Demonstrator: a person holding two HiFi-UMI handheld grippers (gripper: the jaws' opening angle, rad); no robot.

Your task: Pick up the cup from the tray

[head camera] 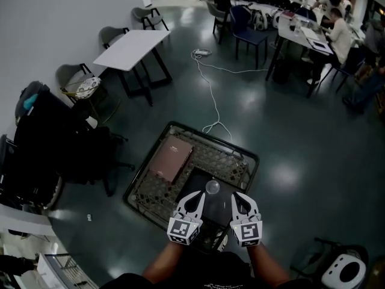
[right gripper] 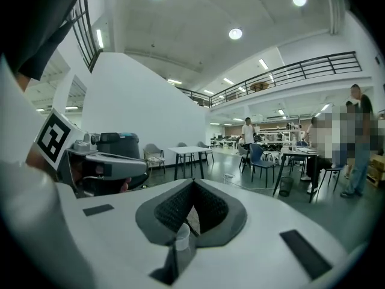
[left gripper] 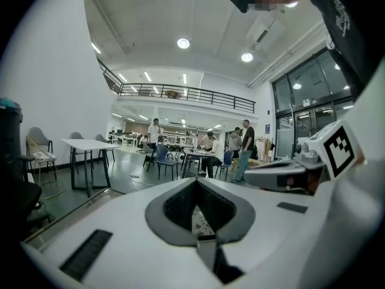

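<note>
Now the left gripper [head camera: 197, 196] and right gripper [head camera: 239, 197] are hanging closed tight and empty beside the cup [head camera: 212, 187] on the tray [head camera: 190, 184], probably lining up to grab it.

cup [head camera: 212, 187] clear glossy plastic; tray [head camera: 194, 184] matt black; table top [head camera: 224, 158] woven mesh; floor [head camera: 289, 131] dark, glossy.

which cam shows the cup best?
Head view: cup sits in full sight on the black tray. Right gripper view catches only part of it past the shut right tool; left gripper view misses it.
</note>
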